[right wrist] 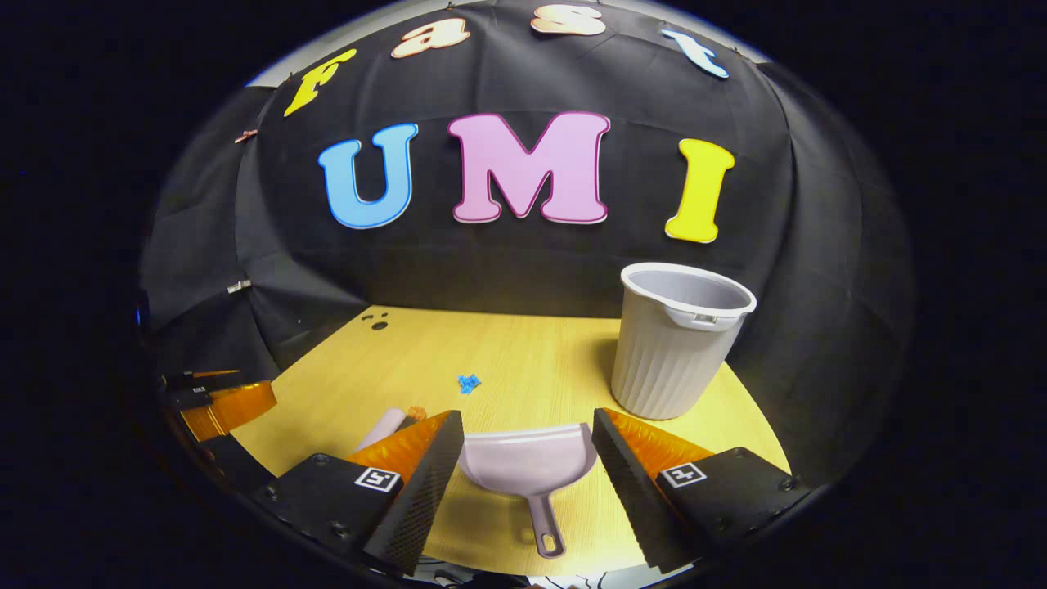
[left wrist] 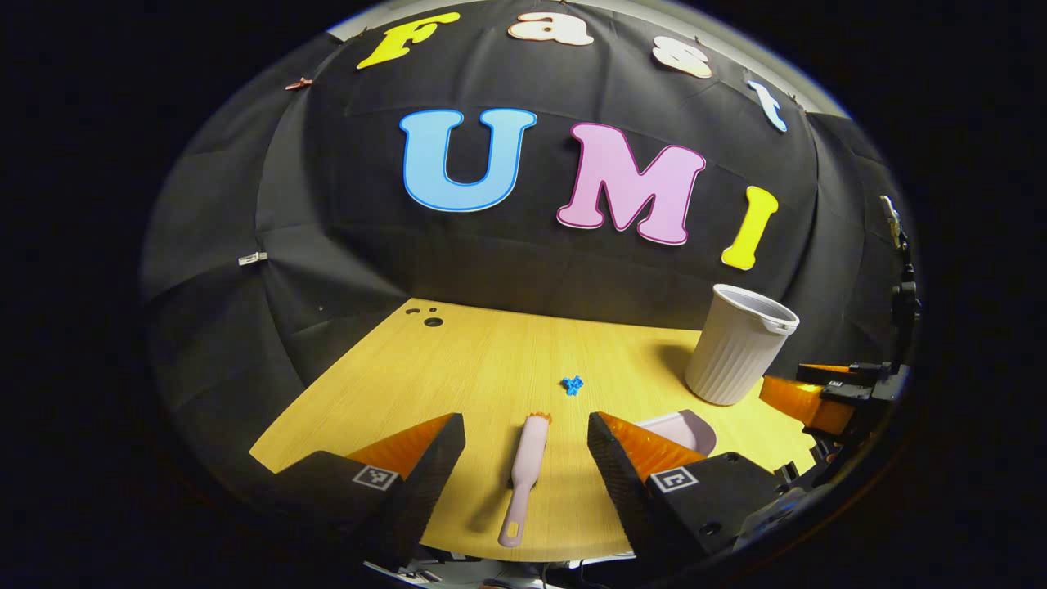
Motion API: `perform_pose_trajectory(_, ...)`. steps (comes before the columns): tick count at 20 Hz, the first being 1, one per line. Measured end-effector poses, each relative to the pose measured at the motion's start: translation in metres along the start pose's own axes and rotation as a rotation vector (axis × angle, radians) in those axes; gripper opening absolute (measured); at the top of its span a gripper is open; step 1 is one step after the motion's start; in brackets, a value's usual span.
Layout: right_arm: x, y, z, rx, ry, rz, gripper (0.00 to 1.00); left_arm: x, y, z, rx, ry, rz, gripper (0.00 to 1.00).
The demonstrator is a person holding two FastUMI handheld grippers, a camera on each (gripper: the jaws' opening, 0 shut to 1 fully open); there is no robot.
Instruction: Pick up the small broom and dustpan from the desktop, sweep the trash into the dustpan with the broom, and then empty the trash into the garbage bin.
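A small pink broom (left wrist: 523, 470) lies flat on the wooden desktop (left wrist: 491, 352), handle toward me, between the fingers of my open left gripper (left wrist: 527, 458), which hovers above it. A pale pink dustpan (right wrist: 527, 462) lies flat with its handle toward me, between the fingers of my open right gripper (right wrist: 527, 470). A crumpled blue scrap of trash (left wrist: 572, 384) rests on the desktop beyond the broom; the same trash (right wrist: 469, 382) sits beyond the dustpan in the right gripper view. The dustpan (left wrist: 683, 427) peeks out behind the left gripper's right finger. The broom's (right wrist: 388, 424) tip shows left of the dustpan.
A ribbed grey garbage bin (right wrist: 675, 343) stands upright at the back right of the desktop, also seen as the bin (left wrist: 740, 343) in the left gripper view. Two dark holes (left wrist: 432, 321) mark the desktop's far left corner. The other gripper (left wrist: 826, 397) sits at the right edge.
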State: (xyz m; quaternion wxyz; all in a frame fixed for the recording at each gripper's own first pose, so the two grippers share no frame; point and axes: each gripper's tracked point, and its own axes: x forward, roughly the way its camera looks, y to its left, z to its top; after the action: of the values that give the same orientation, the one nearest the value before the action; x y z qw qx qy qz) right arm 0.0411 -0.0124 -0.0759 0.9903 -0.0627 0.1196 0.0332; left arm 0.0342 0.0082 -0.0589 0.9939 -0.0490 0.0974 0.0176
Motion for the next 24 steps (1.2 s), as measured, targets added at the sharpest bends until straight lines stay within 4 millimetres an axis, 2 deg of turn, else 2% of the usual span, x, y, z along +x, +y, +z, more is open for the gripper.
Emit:
perform_pose_trajectory(6, 0.028, 0.000, -0.041, -0.019, 0.145, 0.032, 0.99, 0.005, 0.006, -0.020, -0.011, 0.057, 0.040, 0.96)
perform_pose_trajectory(10, 0.038, -0.006, -0.086, -0.008, 0.277, 0.053, 0.99, 0.010, 0.011, -0.033, -0.015, 0.104, 0.067, 0.96)
perform_pose_trajectory(13, 0.050, -0.011, -0.123, 0.006, 0.392, 0.039, 0.99, 0.015, 0.012, -0.051, -0.029, 0.160, 0.079, 0.96)
perform_pose_trajectory(19, 0.069, -0.023, -0.171, 0.001, 0.541, 0.025, 0.99, 0.026, 0.019, -0.081, 0.002, 0.259, 0.120, 0.96)
perform_pose_trajectory(24, 0.080, -0.027, -0.204, 0.055, 0.665, 0.018, 0.99, 0.046, 0.015, -0.098, 0.035, 0.344, 0.090, 0.96)
